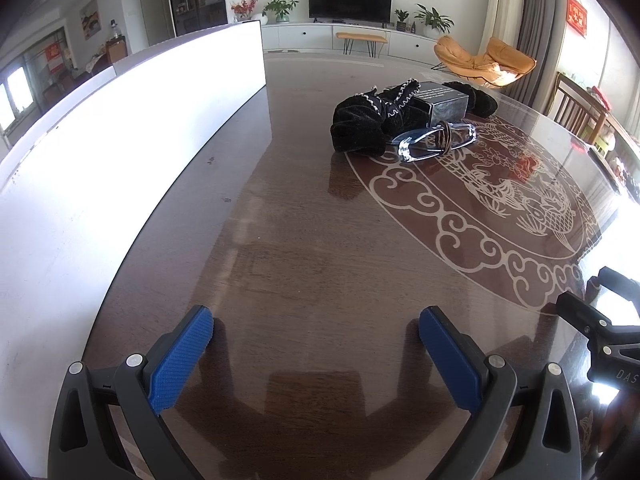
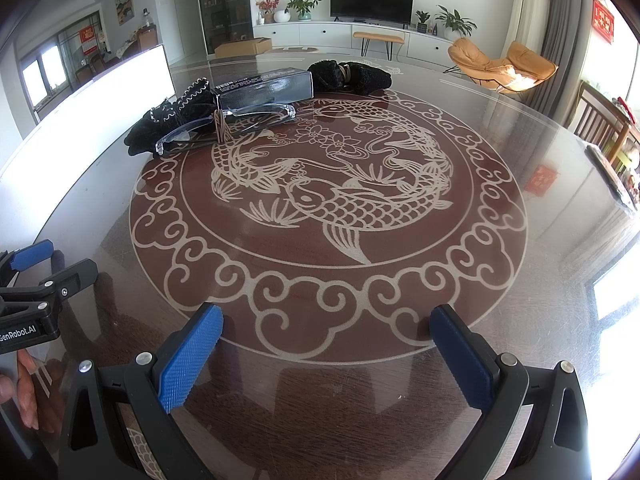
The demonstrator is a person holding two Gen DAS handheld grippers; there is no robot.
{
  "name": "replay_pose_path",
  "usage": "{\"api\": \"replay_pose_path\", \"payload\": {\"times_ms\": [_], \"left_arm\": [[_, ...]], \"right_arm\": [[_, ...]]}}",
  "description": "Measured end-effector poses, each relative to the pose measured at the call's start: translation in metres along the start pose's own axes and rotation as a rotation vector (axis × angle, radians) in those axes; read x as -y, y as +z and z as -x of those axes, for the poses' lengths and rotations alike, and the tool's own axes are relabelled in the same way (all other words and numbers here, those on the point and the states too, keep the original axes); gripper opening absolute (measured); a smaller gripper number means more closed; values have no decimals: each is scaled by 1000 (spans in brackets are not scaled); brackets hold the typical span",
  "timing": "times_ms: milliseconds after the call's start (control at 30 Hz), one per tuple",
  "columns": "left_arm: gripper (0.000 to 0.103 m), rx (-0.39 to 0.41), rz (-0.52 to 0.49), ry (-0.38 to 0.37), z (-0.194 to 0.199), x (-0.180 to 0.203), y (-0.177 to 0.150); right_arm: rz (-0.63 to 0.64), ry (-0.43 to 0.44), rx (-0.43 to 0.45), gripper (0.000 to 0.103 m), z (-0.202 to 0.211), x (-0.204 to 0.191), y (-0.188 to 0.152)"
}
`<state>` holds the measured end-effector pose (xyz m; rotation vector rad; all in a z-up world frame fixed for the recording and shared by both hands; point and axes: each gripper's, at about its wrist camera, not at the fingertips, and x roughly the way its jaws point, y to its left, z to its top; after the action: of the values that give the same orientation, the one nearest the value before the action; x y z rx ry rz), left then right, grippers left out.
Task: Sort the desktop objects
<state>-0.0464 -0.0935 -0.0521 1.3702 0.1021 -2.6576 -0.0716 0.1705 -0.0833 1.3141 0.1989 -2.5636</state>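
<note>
A small pile lies on the far part of the glass-topped table (image 2: pixel 520 320): a black velvet scrunchie with white trim (image 1: pixel 360 120) (image 2: pixel 168 120), a dark rectangular box (image 1: pixel 444 104) (image 2: pixel 264 86), clear-framed glasses (image 1: pixel 436 140) (image 2: pixel 224 124) with a brown hair tie (image 1: pixel 446 136) (image 2: pixel 222 128) looped on them, and a second black scrunchie (image 1: pixel 478 98) (image 2: pixel 352 74) behind the box. My left gripper (image 1: pixel 316 324) is open and empty over the near table. My right gripper (image 2: pixel 326 328) is open and empty over the fish pattern's edge.
A long white board (image 1: pixel 120 152) (image 2: pixel 88 104) stands along the table's left side. The table bears a fish medallion (image 2: pixel 328 192). Wooden chairs (image 2: pixel 600 124) stand at the right edge. Each gripper shows in the other's view (image 1: pixel 600 320) (image 2: pixel 36 288).
</note>
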Motion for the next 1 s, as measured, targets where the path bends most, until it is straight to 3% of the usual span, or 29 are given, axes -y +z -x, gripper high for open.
{"api": "replay_pose_path", "payload": {"times_ms": [233, 467, 533, 633, 767, 900, 1000], "left_arm": [[103, -1, 94, 64, -1, -23, -1], [103, 1, 97, 66, -1, -24, -2], [103, 2, 99, 66, -1, -23, -2], [103, 2, 99, 67, -2, -23, -2], [103, 2, 99, 67, -2, -23, -2], [103, 2, 99, 65, -2, -22, -2], [103, 2, 98, 64, -2, -21, -3]], "right_arm": [[0, 0, 0, 103, 0, 0, 0], [4, 2, 0, 103, 0, 0, 0], [40, 40, -15, 103, -5, -3, 8], [36, 94, -12, 103, -18, -11, 36], [-46, 131, 78, 103, -32, -34, 95], [-107, 107, 46, 103, -69, -60, 145], [-69, 34, -23, 103, -99, -76, 156]]}}
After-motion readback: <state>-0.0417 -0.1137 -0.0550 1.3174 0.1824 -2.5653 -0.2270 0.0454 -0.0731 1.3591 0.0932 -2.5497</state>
